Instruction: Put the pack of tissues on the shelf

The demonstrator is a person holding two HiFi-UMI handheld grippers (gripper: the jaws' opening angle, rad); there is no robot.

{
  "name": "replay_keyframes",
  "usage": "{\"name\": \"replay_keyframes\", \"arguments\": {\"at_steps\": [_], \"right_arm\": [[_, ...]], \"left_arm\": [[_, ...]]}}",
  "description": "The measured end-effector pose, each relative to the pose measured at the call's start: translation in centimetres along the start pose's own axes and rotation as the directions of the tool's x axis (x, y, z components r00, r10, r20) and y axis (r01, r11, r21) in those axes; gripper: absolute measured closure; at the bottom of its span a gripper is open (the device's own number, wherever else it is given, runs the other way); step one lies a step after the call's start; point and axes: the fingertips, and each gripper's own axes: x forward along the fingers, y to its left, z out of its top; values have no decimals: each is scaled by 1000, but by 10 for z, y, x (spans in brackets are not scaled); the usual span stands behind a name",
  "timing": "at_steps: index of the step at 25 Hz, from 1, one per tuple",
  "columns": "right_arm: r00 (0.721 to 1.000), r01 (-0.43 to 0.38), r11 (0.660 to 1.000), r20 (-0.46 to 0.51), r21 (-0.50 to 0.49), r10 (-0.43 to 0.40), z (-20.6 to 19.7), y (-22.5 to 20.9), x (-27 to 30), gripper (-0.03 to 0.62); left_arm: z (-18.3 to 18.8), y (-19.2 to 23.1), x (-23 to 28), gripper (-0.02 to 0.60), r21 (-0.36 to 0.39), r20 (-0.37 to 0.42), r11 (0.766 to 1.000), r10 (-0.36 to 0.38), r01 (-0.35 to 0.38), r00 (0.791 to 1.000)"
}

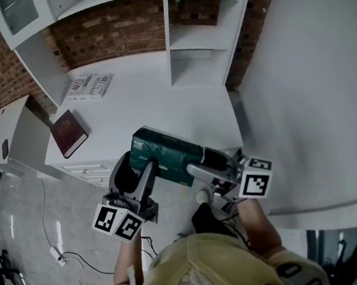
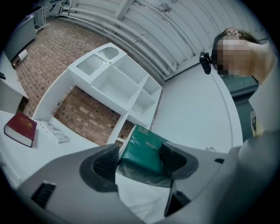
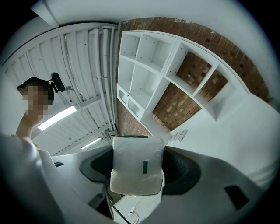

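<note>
The dark green pack of tissues point(image 1: 167, 153) hangs level over the front part of the white desk point(image 1: 163, 103), held at both ends. My left gripper point(image 1: 140, 166) is shut on its left end, where the green wrapper point(image 2: 144, 152) sits between the pads. At the other end my right gripper point(image 1: 203, 163) is shut on the pack, and the right gripper view shows the white end face point(image 3: 138, 164) filling the jaws. The white shelf unit point(image 1: 196, 42) stands at the desk's back, its open compartments point(image 3: 148, 83) ahead of both grippers.
A dark red book point(image 1: 68, 133) lies at the desk's left front corner. A white printed box point(image 1: 90, 86) sits further back on the left. Brick wall point(image 1: 114, 30) shows behind the shelves. Cables point(image 1: 64, 258) trail on the floor below left.
</note>
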Motion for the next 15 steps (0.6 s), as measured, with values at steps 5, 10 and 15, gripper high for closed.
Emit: {"name": "replay_keyframes", "arguments": {"at_steps": [5, 10, 15], "right_arm": [[1000, -4, 1000, 16, -14, 4, 58, -51, -11, 286], [999, 0, 1000, 43, -26, 1, 107, -89, -24, 286], [998, 2, 999, 66, -39, 1, 164, -129, -43, 286]], "left_arm": [[-3, -2, 79, 287, 15, 10, 1000, -16, 16, 1000], [-5, -8, 143, 286, 23, 14, 999, -37, 37, 999], [-6, -21, 217, 287, 42, 17, 998, -54, 54, 998]]}}
